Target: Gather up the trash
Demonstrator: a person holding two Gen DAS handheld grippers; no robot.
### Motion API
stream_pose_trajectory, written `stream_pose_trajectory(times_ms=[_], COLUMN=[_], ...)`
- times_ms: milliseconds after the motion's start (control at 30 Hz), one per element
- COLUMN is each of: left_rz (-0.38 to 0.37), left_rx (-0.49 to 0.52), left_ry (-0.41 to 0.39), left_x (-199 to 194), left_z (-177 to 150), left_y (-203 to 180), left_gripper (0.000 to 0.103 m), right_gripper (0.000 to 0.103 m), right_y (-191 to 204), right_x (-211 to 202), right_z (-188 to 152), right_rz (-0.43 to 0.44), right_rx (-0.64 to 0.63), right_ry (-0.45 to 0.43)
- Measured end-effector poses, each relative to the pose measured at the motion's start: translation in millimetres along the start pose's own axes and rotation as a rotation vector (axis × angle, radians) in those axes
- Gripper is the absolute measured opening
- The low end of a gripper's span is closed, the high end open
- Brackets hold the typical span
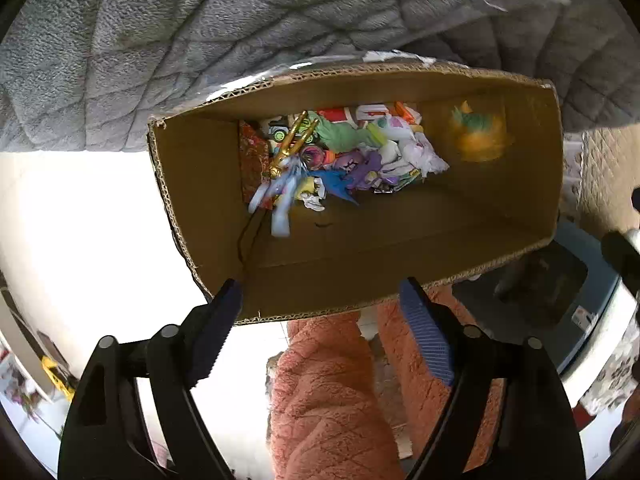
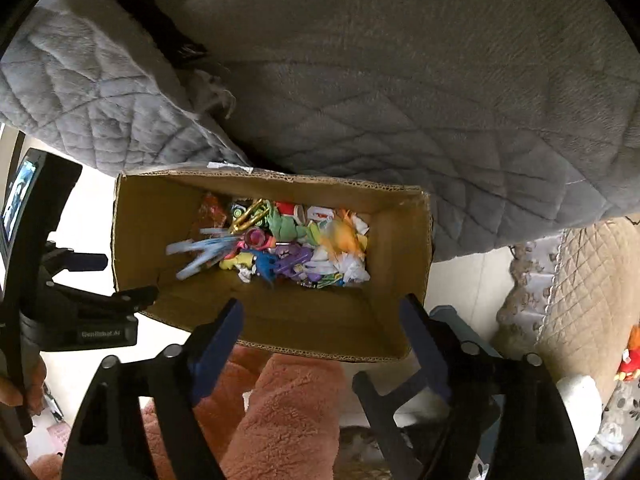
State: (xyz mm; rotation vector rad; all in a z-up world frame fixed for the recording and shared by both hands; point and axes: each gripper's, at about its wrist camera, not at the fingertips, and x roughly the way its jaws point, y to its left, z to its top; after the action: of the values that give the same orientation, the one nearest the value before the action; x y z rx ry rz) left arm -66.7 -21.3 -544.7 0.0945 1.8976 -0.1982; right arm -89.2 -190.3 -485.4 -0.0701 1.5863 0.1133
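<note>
The left gripper (image 1: pixel 320 300) points steeply downward, its blue-padded jaws spread wide with nothing between them. The right gripper (image 2: pixel 322 320) aims straight down, jaws equally wide and empty; the left one shows at its 9 o'clock.

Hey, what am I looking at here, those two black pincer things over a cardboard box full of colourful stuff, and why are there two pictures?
No robot here: a person holds a handheld claw in each hand, each with its own fisheye camera looking along the fingers. One picture is from the left claw, the other from the right claw. Both hang open and empty above an open cardboard box with mixed colourful trash at its bottom. A blurred pale blue item and an orange one seem to be dropping in. Behind lies a grey quilted blanket; below are the person's fuzzy orange-pink legs.
</note>
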Motion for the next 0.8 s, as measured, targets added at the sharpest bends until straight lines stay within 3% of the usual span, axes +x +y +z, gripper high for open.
stream_pose_trajectory(times_ms=[67, 233, 467, 567, 667, 800], left_rz=[-0.014, -0.024, -0.051, -0.06, -0.058, -0.015], left_rx=[-0.011, -0.028, -0.017, -0.033, -0.047, -0.05], left_ry=[0.002, 0.021, -0.069, -0.141, -0.291, -0.591], left_x=[-2.9, -16.9, -85.2, -131.1, -190.6, -294.8], left_z=[0.0, -11.2, -42.5, -61.8, -78.7, -101.3], left_y=[1.2, 6.5, 12.7, 21.2, 30.1, 35.6], left_gripper=[0.087, 0.087, 0.087, 0.087, 0.087, 0.087], right_gripper=[0.093, 0.097, 0.097, 0.097, 0.097, 0.097], right_y=[-2.2, -5.7, -1.4, -1.5, -0.9, -1.3], right_x=[-3.3, -21.3, -76.7, -121.9, -184.4, -271.8], right_z=[0.8, -0.7, -6.3, -10.0, -6.5, 8.8], right_rz=[0.005, 0.04, 0.096, 0.117, 0.144, 0.162], right_rx=[0.002, 0.04, 0.059, 0.063, 0.066, 0.082], right_ry=[-0.006, 0.002, -0.03, -0.102, -0.239, -0.441])
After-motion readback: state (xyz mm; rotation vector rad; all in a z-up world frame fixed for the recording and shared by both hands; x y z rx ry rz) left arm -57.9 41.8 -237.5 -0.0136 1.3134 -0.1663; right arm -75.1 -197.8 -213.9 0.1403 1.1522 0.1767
